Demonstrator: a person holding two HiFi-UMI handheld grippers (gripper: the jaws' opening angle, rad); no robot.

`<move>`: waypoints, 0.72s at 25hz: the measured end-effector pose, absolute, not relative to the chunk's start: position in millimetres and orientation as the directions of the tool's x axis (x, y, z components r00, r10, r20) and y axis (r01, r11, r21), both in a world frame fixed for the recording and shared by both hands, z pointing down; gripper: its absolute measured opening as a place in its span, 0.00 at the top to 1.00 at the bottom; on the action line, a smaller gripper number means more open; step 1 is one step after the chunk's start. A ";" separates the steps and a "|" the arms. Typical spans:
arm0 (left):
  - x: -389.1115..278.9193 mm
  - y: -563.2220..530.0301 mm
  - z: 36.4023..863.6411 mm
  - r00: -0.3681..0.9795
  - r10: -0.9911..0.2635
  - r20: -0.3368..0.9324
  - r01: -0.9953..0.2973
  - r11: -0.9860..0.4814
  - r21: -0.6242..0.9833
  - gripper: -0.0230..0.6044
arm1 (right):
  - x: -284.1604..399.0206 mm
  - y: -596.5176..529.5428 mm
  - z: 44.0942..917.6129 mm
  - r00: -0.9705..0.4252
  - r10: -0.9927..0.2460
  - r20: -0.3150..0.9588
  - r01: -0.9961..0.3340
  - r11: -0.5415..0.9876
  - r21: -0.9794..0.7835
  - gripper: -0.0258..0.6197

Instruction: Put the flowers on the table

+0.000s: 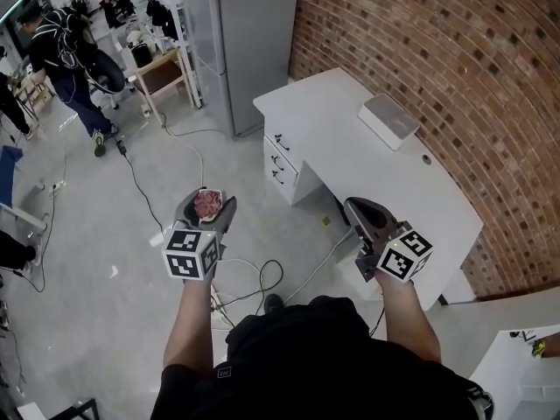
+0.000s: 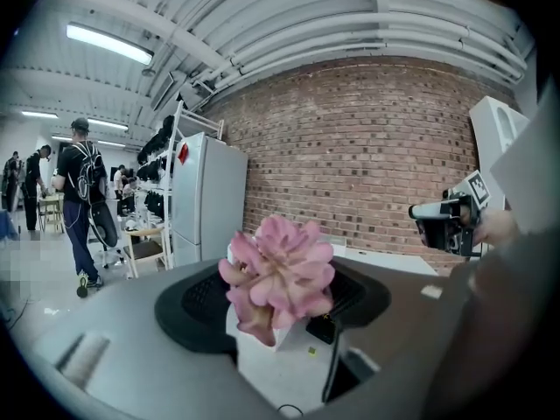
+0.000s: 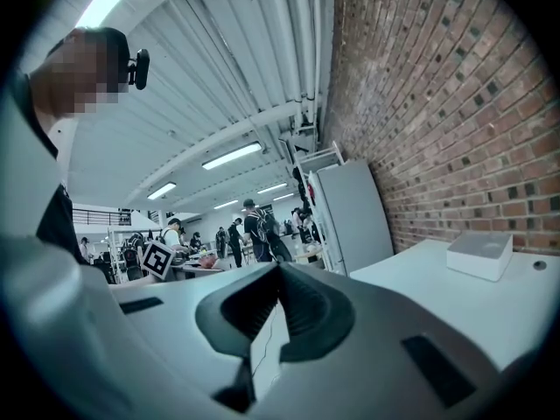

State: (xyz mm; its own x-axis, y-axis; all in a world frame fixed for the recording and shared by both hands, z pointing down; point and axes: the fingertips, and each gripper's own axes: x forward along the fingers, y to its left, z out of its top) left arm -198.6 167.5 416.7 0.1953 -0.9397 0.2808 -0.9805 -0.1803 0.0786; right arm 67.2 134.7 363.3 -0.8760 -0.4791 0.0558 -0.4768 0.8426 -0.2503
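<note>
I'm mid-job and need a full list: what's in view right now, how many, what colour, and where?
flowers: one bunch, pink, between the left gripper's jaws
table: one, white, along the brick wall
box: one, white, on the table near the wall
drawers: one unit, white, under the table's left end
cabinet: one, grey, tall, beyond the table
cables: several, dark and white, on the floor
person with backpack: one, dark clothes, far left background
left gripper: one, grey, shut on the flowers, above the floor
right gripper: one, grey, jaws together, empty, by the table's front edge
</note>
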 end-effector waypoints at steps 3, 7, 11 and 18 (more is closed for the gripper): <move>-214.4 164.8 416.8 0.178 -0.944 0.277 -0.983 -0.161 0.083 0.48 | 54.1 123.7 366.0 -0.878 -0.475 0.065 -0.475 0.842 -0.256 0.95; -228.1 160.4 425.4 0.163 -0.941 0.297 -0.986 -0.147 0.074 0.48 | 37.5 110.5 366.4 -0.889 -0.453 0.062 -0.452 0.852 -0.263 0.95; -237.8 148.0 429.1 0.143 -0.941 0.305 -0.989 -0.125 0.078 0.48 | 20.5 94.3 367.7 -0.906 -0.422 0.045 -0.417 0.866 -0.275 0.95; -247.9 103.1 436.3 0.129 -0.936 0.328 -0.991 -0.114 0.066 0.48 | 6.6 42.6 380.1 -0.912 -0.411 0.009 -0.393 0.866 -0.311 0.95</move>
